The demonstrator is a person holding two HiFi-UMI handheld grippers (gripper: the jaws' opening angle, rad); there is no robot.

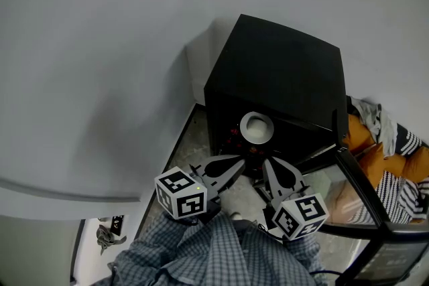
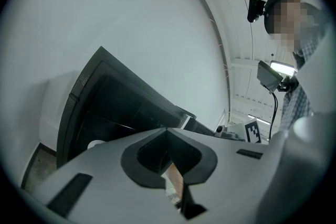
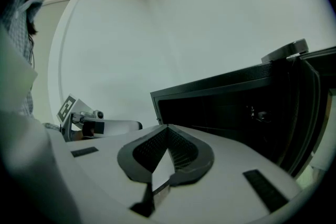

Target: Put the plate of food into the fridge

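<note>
Black mini fridge stands against the far wall. Its door is swung open to the right. Left gripper and right gripper are held side by side near the opening. Each has its jaws closed tip to tip with nothing between them. White plate of food sits inside the fridge, just beyond the jaw tips.

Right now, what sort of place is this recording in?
Likely a bare indoor corner, perhaps a test room: a small black fridge stands open on the floor against plain white walls, a white plate inside, clothes heaped beside it.
</note>
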